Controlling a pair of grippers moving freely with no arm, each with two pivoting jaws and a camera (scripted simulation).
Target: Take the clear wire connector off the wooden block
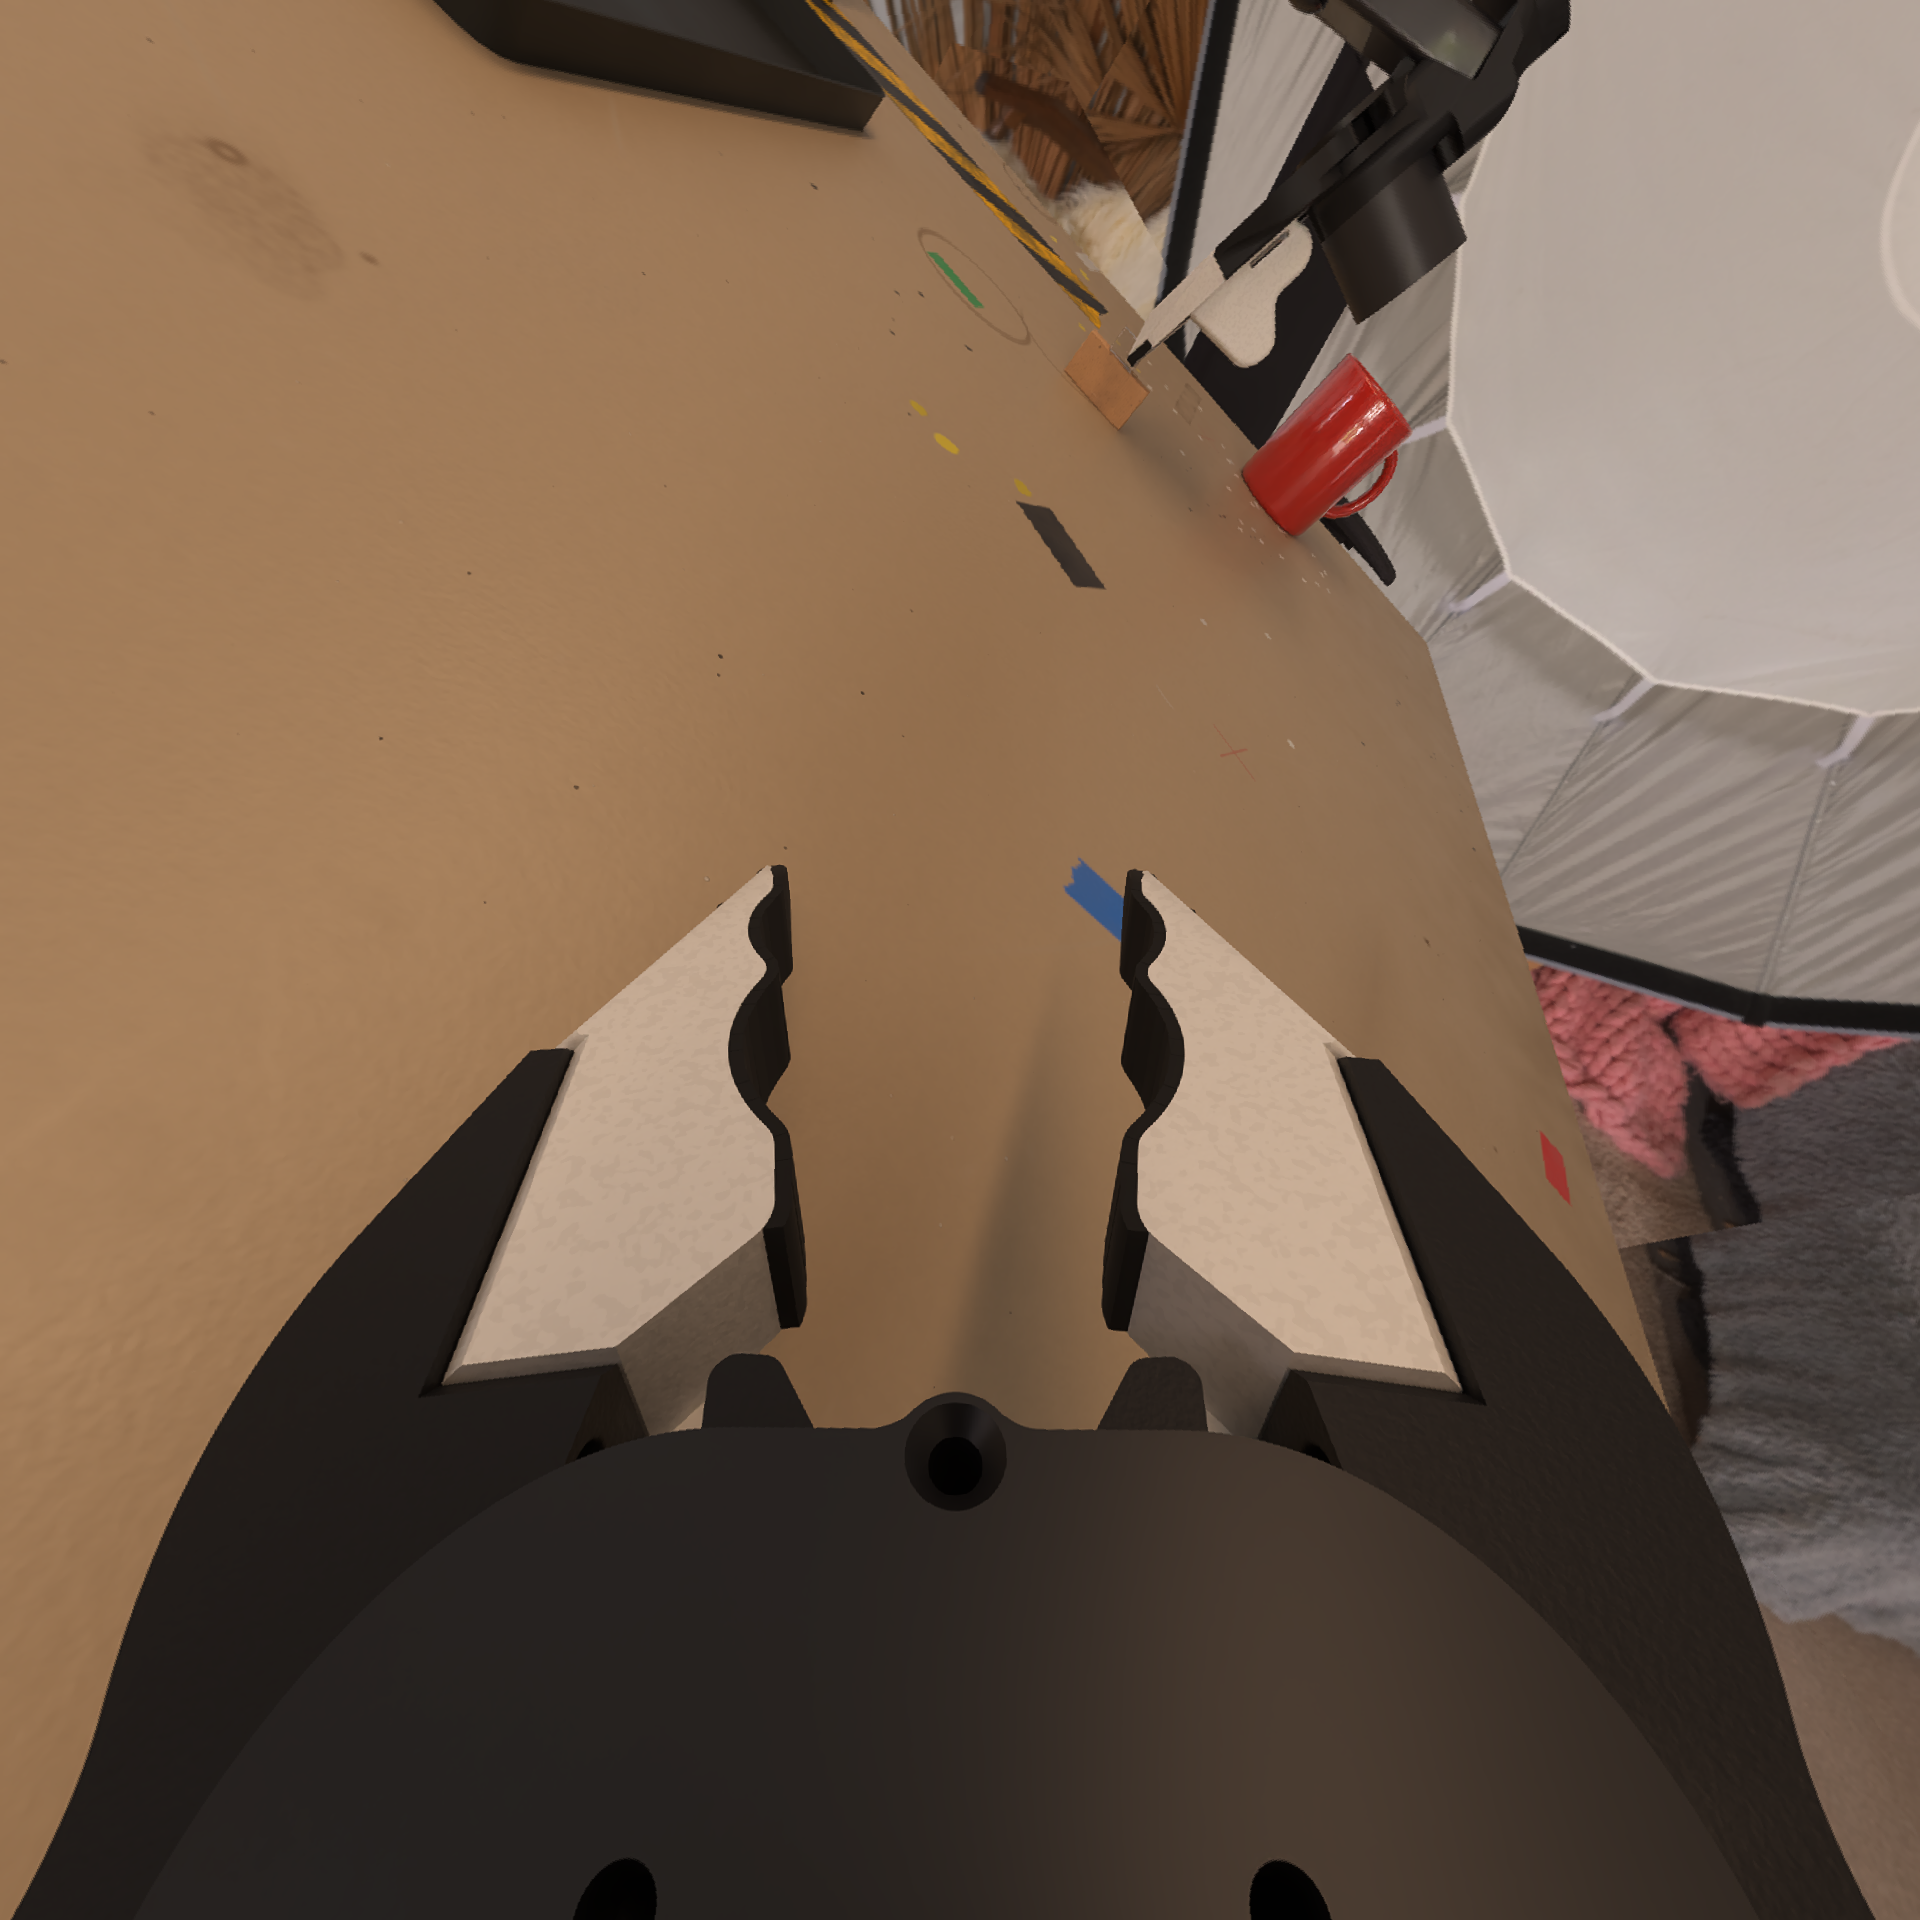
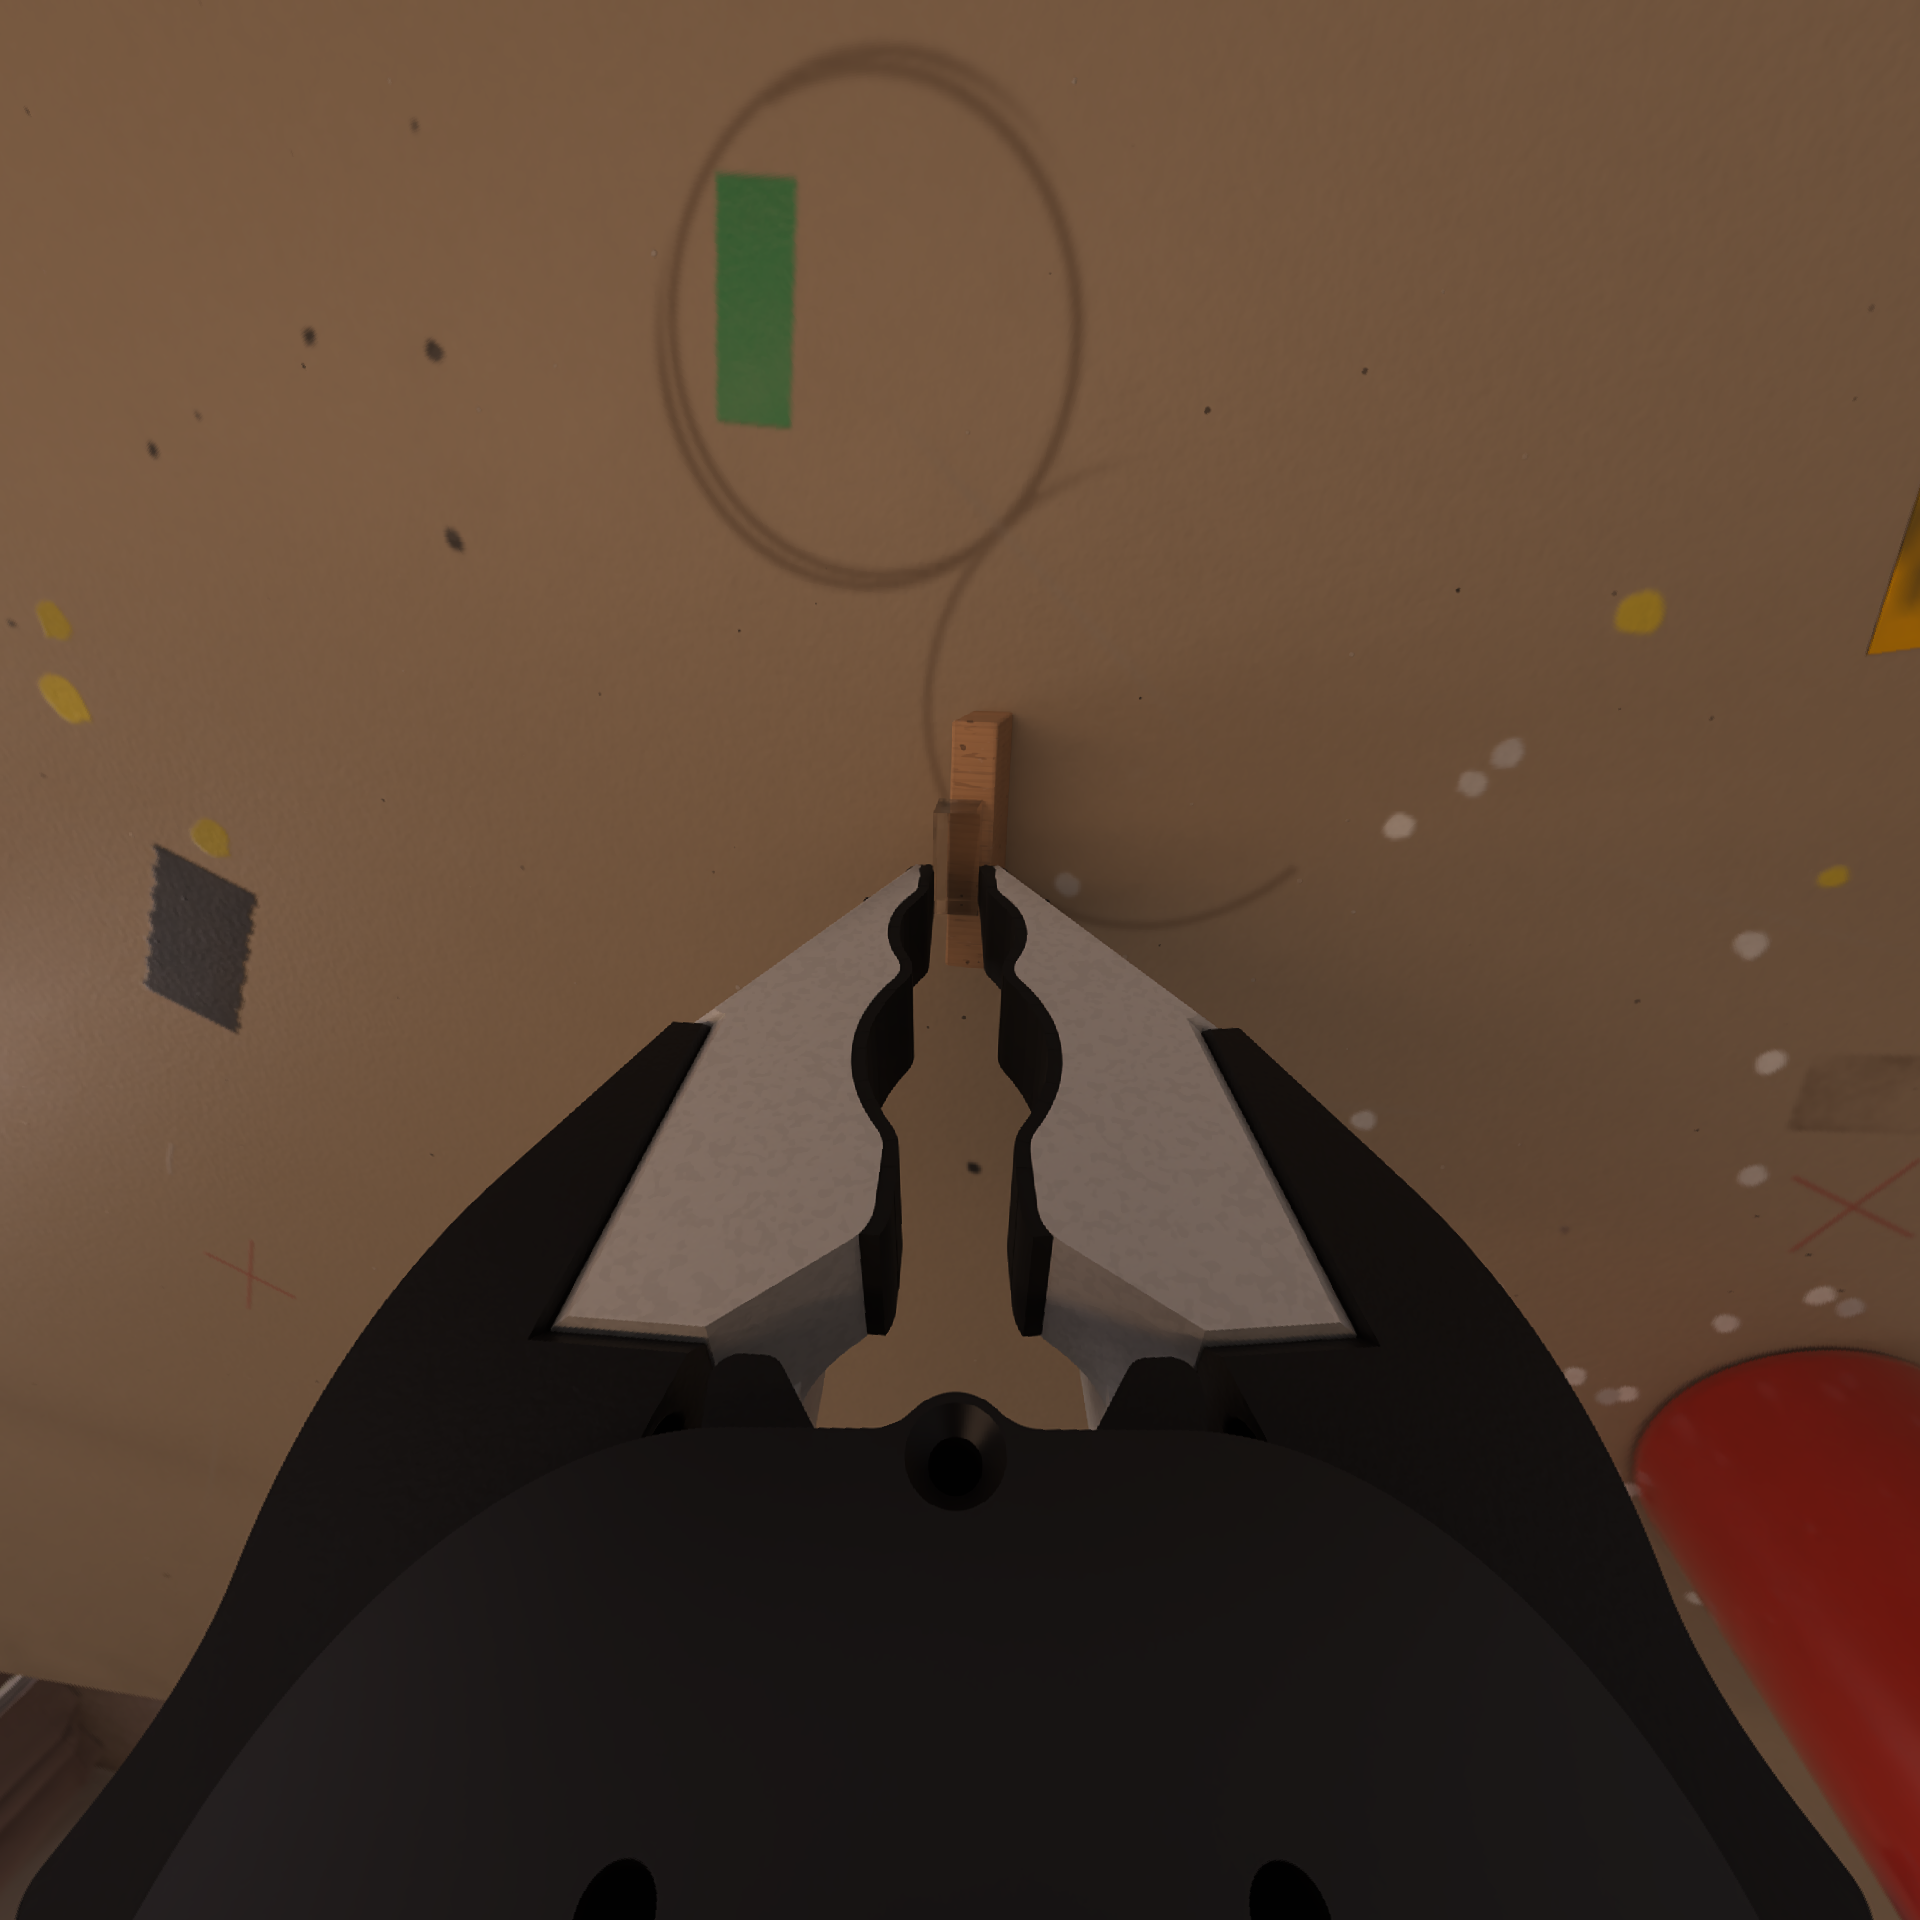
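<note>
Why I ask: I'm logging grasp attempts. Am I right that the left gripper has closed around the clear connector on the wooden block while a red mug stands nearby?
Not quite: it is the right gripper, not the left, whose fingertips close around the clear connector on the wooden block, as the right wrist view shows. The red mug does stand nearby.

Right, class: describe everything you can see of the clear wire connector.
The clear wire connector is a small, see-through rectangular piece, glassy or plastic-looking, tinted by the wood behind it. It sits on the narrow wooden block, near the block's closer end. The right tongs straddle it, tips narrowly parted on either side; actual contact can't be confirmed. The left wrist view doesn't resolve it.
</note>
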